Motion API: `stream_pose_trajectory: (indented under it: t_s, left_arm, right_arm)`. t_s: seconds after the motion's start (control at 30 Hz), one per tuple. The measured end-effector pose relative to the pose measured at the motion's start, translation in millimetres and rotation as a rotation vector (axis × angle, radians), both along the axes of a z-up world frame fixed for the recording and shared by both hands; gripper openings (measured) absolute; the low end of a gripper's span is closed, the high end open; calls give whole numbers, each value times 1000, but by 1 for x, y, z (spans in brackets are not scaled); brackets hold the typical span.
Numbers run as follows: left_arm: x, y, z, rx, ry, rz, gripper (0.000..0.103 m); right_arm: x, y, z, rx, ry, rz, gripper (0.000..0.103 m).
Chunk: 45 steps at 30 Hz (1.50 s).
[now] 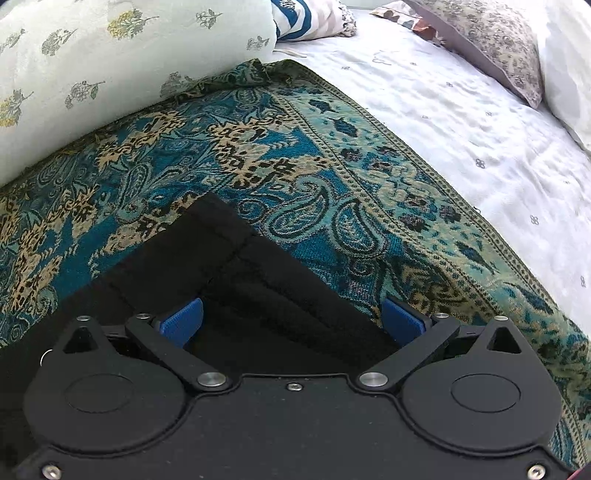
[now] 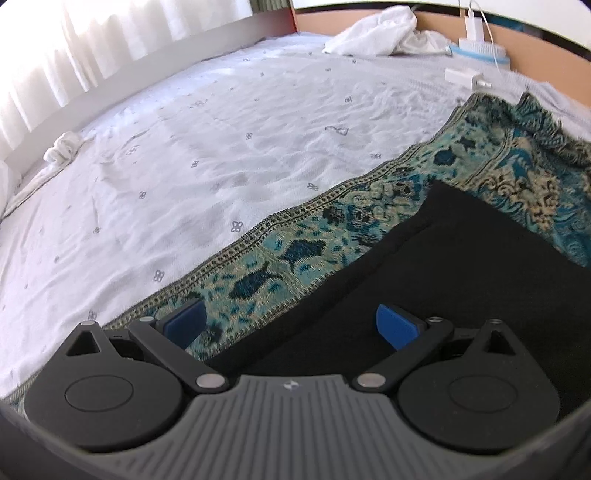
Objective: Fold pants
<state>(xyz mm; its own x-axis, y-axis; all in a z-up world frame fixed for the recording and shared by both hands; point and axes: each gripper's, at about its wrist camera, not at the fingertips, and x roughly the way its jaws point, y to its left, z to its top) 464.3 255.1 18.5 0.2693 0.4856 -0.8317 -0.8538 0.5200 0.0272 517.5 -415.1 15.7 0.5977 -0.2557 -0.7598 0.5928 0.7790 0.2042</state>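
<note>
While both jaws gape, black pants (image 1: 207, 266) corner-first toward the bed's pillows (image 1: 491, 40).

This is looking like a bedroom in a home. A wide bed (image 2: 221, 155) is taking most of both views, and a white sheet (image 1: 461, 122) with small printed flowers is covering it. A teal paisley throw (image 1: 258, 155) is lying across the sheet. Pillows are resting at one end: a patterned pillow (image 1: 491, 40) and a white floral one (image 1: 92, 62). White curtains (image 2: 74, 48) are hanging along one side, and a charger (image 2: 461, 75) with its cable is lying near the wooden headboard (image 2: 424, 22).
</note>
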Motion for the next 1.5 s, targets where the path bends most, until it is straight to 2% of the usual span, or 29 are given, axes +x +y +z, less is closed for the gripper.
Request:
stream_pose_trajectory:
  t_s: [0.07,0.13,0.2,0.23,0.3,0.33,0.37,0.4,0.43,0.47,0.53,0.57,0.6,0.63,0.7,0.73,1.0,1.13,1.17,1.2,1.3,1.33,1.37,1.5]
  left_arm:
    - [2,-1,-1,9,5,2,103]
    - [3,-2,-2,25,9,0,103]
    - [4,-5,-3,45,12,-6,103]
    - [5,-6,-3,56,11,-14,103]
    - [3,-8,-4,71,0,-31,103]
    - [1,-10,-4,77,-7,-42,101]
    - [-1,-11,-3,84,-14,-53,100]
    - [-3,-15,-3,99,-20,-71,95]
    - [-5,-19,-3,114,-31,-97,84]
    - [-8,-23,-2,124,-53,-137,76]
    - [-12,-29,0,121,-88,-173,49]
    - [-14,-31,1,120,-97,-188,41]
    - [-15,-33,3,110,-108,-207,24]
    - [-17,-35,5,99,-117,-219,15]
    - [-21,-37,10,80,-137,-234,5]
    - [-25,-36,13,68,-149,-240,4]
    - [-60,-25,34,1,-229,-276,3]
    - [-72,-21,40,-23,-239,-292,3]
    - [-75,-20,40,-30,-240,-293,3]
    - [-76,-19,40,-36,-239,-293,3]
    - [-77,-16,36,-61,-237,-286,3]
    - [-77,-15,33,-70,-235,-281,3]
    - [-77,-14,31,-78,-233,-279,3]
    - [-78,-10,19,-97,-232,-281,4]
  right_arm:
    - [8,1,-4,-25,29,-14,103]
    - [17,4,-12,-76,99,-19,103]
    - [25,11,-18,-149,172,12,103]
    - [25,15,-18,-177,175,23,103]
    - [21,12,-17,-146,165,15,96]
    - [19,8,-15,-132,155,7,89]
    - [16,6,-13,-135,154,-9,77]
    - [14,3,-10,-139,150,-15,73]
    - [11,1,-7,-133,142,-15,59]
    - [7,-2,-5,-136,145,-22,40]
    - [1,-8,-1,-128,149,-30,24]
    - [-5,-12,1,-104,132,-28,15]
    - [-10,-16,4,-84,119,-31,11]
    - [-16,-20,6,-63,98,-38,8]
    - [-28,-25,13,-40,60,-49,6]
    - [-34,-27,17,-41,49,-57,4]
    - [-81,-49,46,-66,-12,-103,3]
    - [-99,-65,54,-1,-47,-90,4]
    - [-102,-68,55,23,-58,-84,12]
    - [-103,-70,55,51,-71,-72,16]
    - [-104,-75,50,156,-102,-48,55]
    - [-102,-74,48,177,-108,-44,64]
    - [-99,-72,46,185,-110,-43,69]
    - [-76,-59,36,154,-54,-43,75]
